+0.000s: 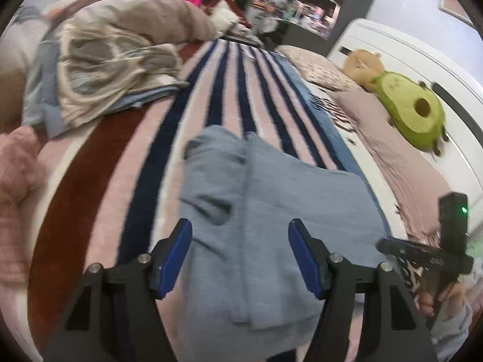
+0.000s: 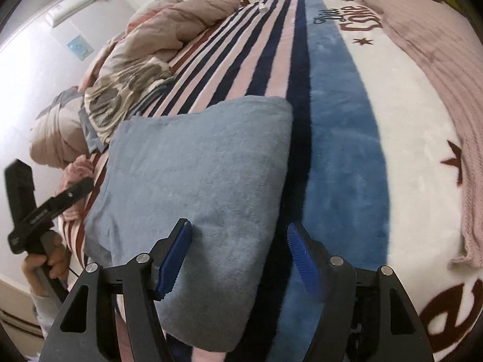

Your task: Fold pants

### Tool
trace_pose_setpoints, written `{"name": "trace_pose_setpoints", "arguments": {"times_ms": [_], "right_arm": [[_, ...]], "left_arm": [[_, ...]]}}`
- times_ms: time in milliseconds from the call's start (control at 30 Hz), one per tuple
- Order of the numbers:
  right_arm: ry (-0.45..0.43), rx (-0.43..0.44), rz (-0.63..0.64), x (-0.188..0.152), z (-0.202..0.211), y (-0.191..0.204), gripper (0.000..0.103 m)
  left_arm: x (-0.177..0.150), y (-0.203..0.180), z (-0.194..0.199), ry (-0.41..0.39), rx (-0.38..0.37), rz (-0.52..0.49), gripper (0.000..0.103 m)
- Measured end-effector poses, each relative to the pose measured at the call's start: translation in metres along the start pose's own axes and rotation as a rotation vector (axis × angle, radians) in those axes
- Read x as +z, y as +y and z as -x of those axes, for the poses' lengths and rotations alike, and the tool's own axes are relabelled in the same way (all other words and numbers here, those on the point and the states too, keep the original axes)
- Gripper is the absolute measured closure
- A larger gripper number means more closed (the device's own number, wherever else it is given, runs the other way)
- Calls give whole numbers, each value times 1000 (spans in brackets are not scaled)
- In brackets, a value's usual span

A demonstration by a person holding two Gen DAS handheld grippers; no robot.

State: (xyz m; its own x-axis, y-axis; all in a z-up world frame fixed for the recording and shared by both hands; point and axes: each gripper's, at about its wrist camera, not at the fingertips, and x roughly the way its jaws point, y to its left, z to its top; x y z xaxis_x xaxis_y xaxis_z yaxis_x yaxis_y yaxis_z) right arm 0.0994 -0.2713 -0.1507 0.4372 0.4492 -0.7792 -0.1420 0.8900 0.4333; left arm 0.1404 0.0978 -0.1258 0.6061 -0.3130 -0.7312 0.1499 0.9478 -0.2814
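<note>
The grey-blue pants point(image 1: 265, 199) lie folded into a compact block on the striped blanket point(image 1: 126, 163). My left gripper point(image 1: 240, 253) is open, its blue pads spread above the near part of the pants and holding nothing. In the right wrist view the pants point(image 2: 193, 187) lie as a smooth folded rectangle. My right gripper point(image 2: 240, 256) is open over their near right edge and holds nothing. The right gripper also shows at the right edge of the left wrist view point(image 1: 428, 253), and the left gripper at the left edge of the right wrist view point(image 2: 45, 208).
A heap of crumpled bedding and clothes point(image 1: 120, 48) lies at the far left of the bed. An avocado plush point(image 1: 413, 111) and a pink knitted blanket point(image 1: 392, 150) lie by the white headboard point(image 1: 407, 54) on the right. Cluttered shelves point(image 1: 317, 0) stand beyond the bed.
</note>
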Motion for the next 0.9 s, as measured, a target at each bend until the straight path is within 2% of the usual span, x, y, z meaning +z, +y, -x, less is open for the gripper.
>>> {"name": "trace_pose_setpoints", "arguments": {"times_ms": [67, 133, 200, 267, 333, 433, 500, 600, 667, 700, 767, 800, 833, 900], "right_arm": [[2, 14, 5, 0, -3, 3, 40], [0, 9, 11, -1, -4, 5, 40], [-1, 8, 18, -3, -5, 5, 40], [2, 17, 8, -4, -5, 3, 40], [4, 29, -5, -5, -5, 1, 40], [1, 34, -7, -5, -2, 2, 40], [-2, 45, -3, -5, 1, 5, 40], [-3, 77, 16, -6, 6, 13, 40], [4, 96, 26, -5, 4, 18, 39], [13, 95, 34, -5, 1, 21, 39], [27, 73, 41, -5, -8, 23, 37], [32, 69, 36, -5, -10, 23, 36], [35, 76, 19, -4, -12, 21, 36], [34, 100, 5, -4, -10, 19, 36]], "left_arm": [[1, -4, -10, 44, 12, -19, 43], [-2, -6, -23, 82, -1, -23, 62], [-4, -6, -33, 108, -41, -9, 66], [-5, -8, -39, 114, -29, -12, 74], [-6, -10, -38, 110, -52, 3, 94], [-10, -18, -19, 41, -26, -30, 96], [-14, -15, -2, -1, 18, -22, 96], [-21, 8, 13, -14, 104, 35, 96], [-27, 22, 9, 20, 100, 59, 95], [-29, 25, 5, 45, 99, 60, 90], [-29, 29, 0, 63, 136, 58, 74], [-28, 30, 1, 61, 154, 58, 62], [-23, 32, 3, 52, 145, 59, 53], [-15, 39, 7, 43, 74, 66, 42]]}}
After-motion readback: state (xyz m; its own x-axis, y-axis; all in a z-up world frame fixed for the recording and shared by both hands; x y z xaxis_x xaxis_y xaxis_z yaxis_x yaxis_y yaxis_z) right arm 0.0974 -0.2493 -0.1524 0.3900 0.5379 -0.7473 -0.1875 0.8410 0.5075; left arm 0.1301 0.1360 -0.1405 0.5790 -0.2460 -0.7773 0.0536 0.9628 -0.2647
